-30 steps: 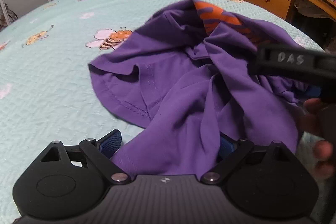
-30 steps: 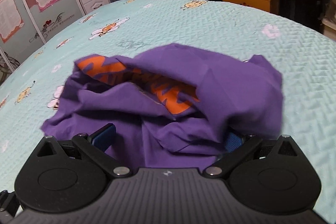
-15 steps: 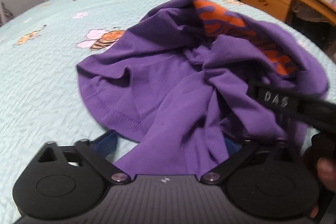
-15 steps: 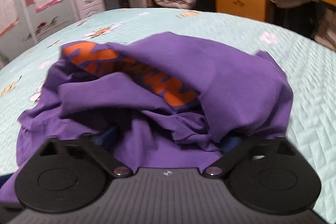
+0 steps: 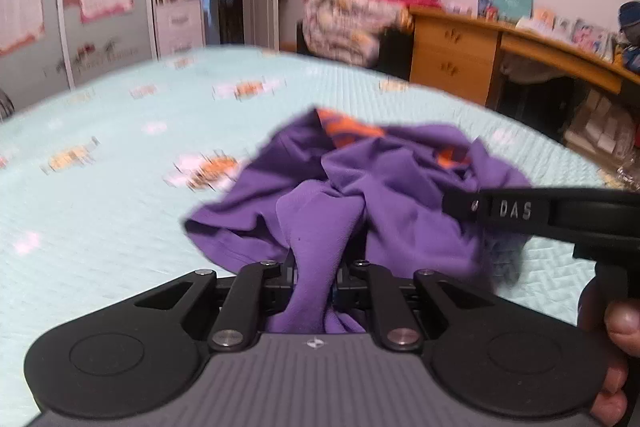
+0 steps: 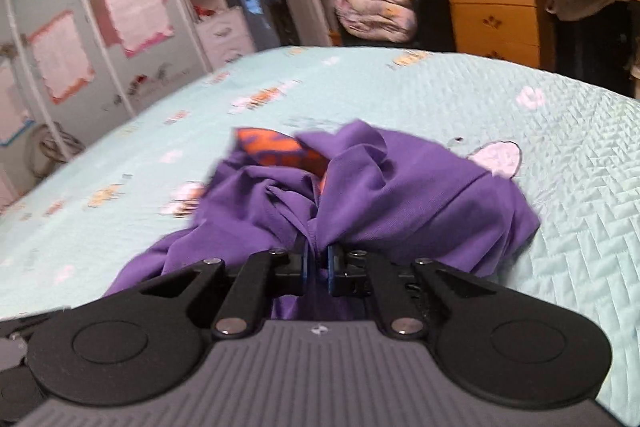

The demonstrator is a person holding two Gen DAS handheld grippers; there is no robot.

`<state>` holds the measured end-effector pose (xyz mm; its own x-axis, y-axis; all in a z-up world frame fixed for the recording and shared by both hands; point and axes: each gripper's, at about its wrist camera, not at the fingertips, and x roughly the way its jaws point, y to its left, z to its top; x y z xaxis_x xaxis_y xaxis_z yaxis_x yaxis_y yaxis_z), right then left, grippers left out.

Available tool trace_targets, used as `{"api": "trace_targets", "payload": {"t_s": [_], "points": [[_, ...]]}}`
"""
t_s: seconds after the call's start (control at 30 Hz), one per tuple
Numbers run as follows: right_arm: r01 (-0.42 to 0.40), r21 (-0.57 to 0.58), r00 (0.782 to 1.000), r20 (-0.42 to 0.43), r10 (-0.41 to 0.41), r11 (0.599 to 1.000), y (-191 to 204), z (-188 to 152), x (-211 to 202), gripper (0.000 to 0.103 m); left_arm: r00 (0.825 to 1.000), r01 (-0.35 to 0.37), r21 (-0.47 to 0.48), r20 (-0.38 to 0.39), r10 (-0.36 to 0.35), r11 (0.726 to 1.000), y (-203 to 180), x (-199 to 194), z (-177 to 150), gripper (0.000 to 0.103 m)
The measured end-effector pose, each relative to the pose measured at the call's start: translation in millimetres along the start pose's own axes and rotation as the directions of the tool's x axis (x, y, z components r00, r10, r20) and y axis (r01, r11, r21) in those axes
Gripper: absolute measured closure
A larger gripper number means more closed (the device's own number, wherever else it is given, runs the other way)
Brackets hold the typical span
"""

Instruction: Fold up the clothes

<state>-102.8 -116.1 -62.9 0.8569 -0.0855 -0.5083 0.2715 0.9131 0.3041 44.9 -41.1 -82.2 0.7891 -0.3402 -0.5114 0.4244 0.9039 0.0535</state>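
Purple shirt (image 5: 384, 195) crumpled in a heap on pale green bedspread (image 5: 100, 227), orange print showing at top. Left gripper (image 5: 314, 273) closing, pinched on a bunched fold at heap's near edge. Right gripper (image 6: 317, 263) closing, blue pads (image 6: 331, 269) clamped on a gathered fold. Wooden desk (image 6: 496, 11) beyond bed. Hand (image 5: 618, 355) at right edge of left view.

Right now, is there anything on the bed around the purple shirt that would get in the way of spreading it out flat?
Nothing visible does. The bedspread around the purple shirt is bare in both views. Both the left claw and the right claw are closing with shirt fabric bunched between them. The other clutter, the folded quilts and the wooden desk, sits beyond the bed.
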Motion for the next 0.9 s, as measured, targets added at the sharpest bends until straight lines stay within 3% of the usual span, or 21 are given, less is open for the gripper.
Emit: {"api": "trace_targets", "payload": {"t_s": [0.13, 0.27, 0.4, 0.47, 0.57, 0.63, 0.9], "points": [[-0.095, -0.005, 0.995, 0.019, 0.095, 0.995, 28.6, -8.6, -51.7, 0.096, 0.996, -0.040, -0.020, 0.080, 0.042, 0.999, 23.3, -70.8, -2.3, 0.091], [-0.214, -0.023, 0.975, 0.050, 0.215, 0.977, 66.3, -14.5, -106.7, 0.096, 0.982, -0.108, -0.042, 0.150, 0.113, 0.993, 46.2, -143.4, -8.7, 0.091], [-0.346, -0.060, 0.936, 0.049, 0.349, 0.936, 121.1, -7.9, -149.7, 0.096, 0.959, -0.182, -0.097, 0.204, 0.198, 0.979, 73.9, -214.9, -8.9, 0.091], [-0.414, -0.093, 0.905, 0.061, 0.420, 0.906, 152.3, -0.3, -178.3, 0.096, 0.940, -0.223, -0.129, 0.233, 0.248, 0.966, 90.0, -251.5, -5.7, 0.091], [-0.510, -0.144, 0.851, 0.056, 0.522, 0.848, 199.0, 12.3, -212.4, 0.096, 0.908, -0.281, -0.178, 0.269, 0.322, 0.943, 114.6, -306.1, -0.3, 0.091], [-0.568, -0.177, 0.812, 0.039, 0.582, 0.804, 234.3, 19.8, -232.8, 0.096, 0.877, -0.335, -0.200, 0.293, 0.382, 0.921, 130.9, -338.9, 6.0, 0.091], [-0.760, -0.214, 0.633, -0.034, 0.773, 0.614, 354.7, 45.7, -296.7, 0.096, 0.721, -0.550, -0.226, 0.356, 0.594, 0.804, 183.0, -455.5, 24.6, 0.091]]}}
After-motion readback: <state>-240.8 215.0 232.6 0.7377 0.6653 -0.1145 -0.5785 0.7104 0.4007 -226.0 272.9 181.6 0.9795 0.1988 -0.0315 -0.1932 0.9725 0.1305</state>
